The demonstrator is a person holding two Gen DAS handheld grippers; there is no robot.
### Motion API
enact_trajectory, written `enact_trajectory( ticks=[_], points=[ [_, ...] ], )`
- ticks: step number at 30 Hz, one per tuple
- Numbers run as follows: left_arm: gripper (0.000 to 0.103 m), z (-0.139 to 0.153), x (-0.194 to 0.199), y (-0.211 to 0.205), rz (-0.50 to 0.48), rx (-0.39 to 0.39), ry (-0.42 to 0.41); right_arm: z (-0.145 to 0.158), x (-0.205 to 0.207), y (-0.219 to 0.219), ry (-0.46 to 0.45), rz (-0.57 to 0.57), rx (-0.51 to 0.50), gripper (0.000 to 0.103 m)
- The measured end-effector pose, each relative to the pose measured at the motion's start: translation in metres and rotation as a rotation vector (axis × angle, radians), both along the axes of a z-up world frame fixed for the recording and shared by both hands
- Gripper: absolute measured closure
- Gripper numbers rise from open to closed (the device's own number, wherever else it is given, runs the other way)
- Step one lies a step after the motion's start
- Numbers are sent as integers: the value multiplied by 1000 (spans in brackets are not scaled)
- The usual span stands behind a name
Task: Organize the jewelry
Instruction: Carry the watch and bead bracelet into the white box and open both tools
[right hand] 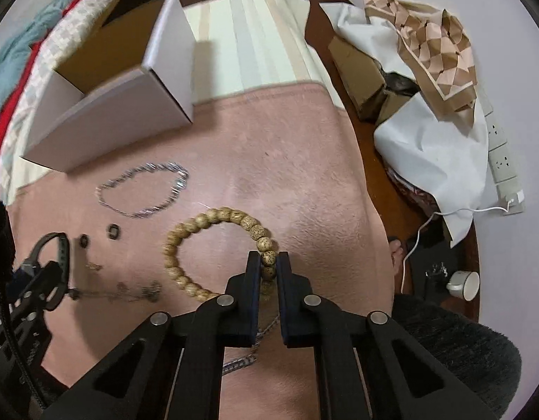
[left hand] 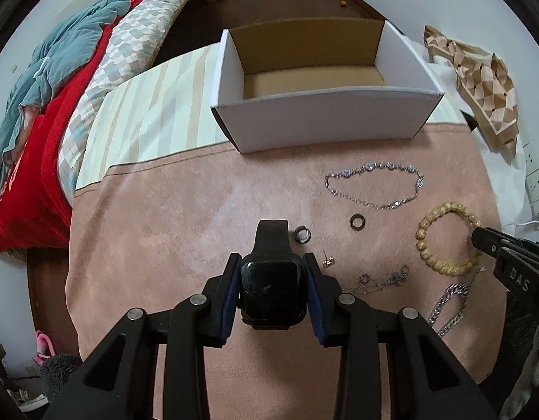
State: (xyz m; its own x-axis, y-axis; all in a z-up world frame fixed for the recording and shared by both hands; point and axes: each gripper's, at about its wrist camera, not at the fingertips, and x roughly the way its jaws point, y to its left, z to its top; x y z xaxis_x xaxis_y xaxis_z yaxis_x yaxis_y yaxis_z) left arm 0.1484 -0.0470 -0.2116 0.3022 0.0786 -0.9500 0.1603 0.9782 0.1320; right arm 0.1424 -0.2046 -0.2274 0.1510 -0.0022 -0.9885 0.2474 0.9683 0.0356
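Observation:
My left gripper [left hand: 272,262] is shut on a black smartwatch [left hand: 271,288], its strap pointing away over the pink cloth [left hand: 185,231]. My right gripper [right hand: 268,259] is shut on the near side of a wooden bead bracelet [right hand: 199,222], which also shows in the left wrist view [left hand: 444,241]. An open white cardboard box [left hand: 321,119] stands behind the jewelry, empty inside. On the cloth lie a silver link bracelet [left hand: 374,185], two rings [left hand: 357,222] [left hand: 302,234], an earring [left hand: 328,261], a thin chain [left hand: 381,281] and a heavy silver chain [left hand: 447,306].
A bed with red, teal and checked bedding [left hand: 59,112] lies to the left. To the right are a patterned scarf [right hand: 433,45] on white paper, cardboard boxes [right hand: 360,70], a power strip [right hand: 503,161] with a white cable, and a cup [right hand: 465,283] on the floor.

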Motion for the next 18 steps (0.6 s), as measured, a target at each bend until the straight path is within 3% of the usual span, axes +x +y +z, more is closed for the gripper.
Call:
enact_trajectory(
  ticks=[11,18],
  points=[
    [72,52,12,0,19,-89,-68,96,11,12,-200,38,56,94],
    [72,86,38,-3,28,-139,-115,149,46,11,-307,60,91,94]
  ],
)
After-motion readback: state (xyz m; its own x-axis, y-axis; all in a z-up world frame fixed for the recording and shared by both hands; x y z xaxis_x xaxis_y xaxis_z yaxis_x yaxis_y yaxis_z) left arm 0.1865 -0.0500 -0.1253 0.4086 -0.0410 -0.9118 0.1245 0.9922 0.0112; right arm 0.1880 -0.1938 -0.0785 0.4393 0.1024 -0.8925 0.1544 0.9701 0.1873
